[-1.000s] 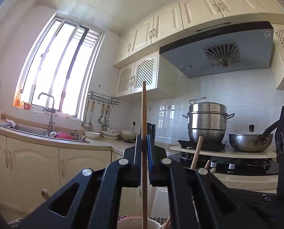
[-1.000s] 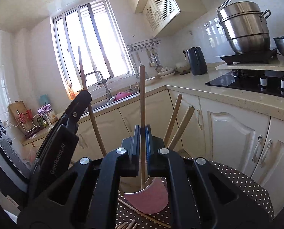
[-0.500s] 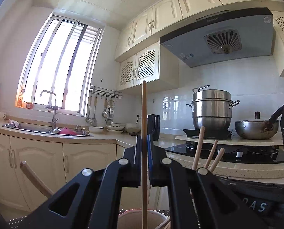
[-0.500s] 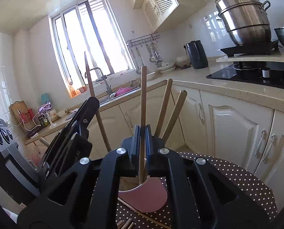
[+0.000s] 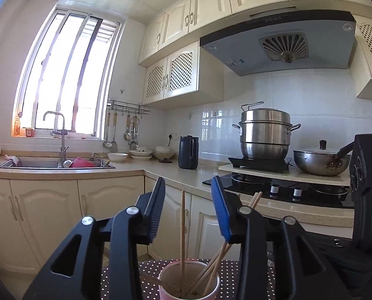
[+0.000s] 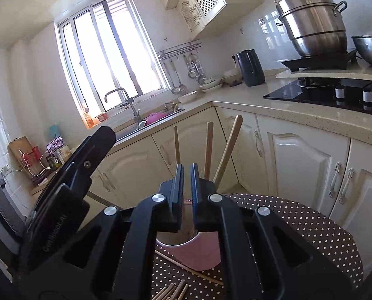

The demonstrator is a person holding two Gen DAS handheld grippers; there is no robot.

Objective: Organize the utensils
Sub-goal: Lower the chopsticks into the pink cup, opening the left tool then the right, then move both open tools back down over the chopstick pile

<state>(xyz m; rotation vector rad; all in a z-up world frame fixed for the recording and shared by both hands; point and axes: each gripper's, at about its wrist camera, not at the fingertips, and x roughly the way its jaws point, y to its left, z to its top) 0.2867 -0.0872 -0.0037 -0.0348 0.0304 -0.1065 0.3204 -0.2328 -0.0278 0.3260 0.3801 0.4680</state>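
Left tool: jaws have just been opening, now apart around an upright chopstick standing free in the pink cup on the dotted counter. Right tool: nearly closed, gripping nothing; loose chopsticks lie flat directly beneath it, nearest this hand.
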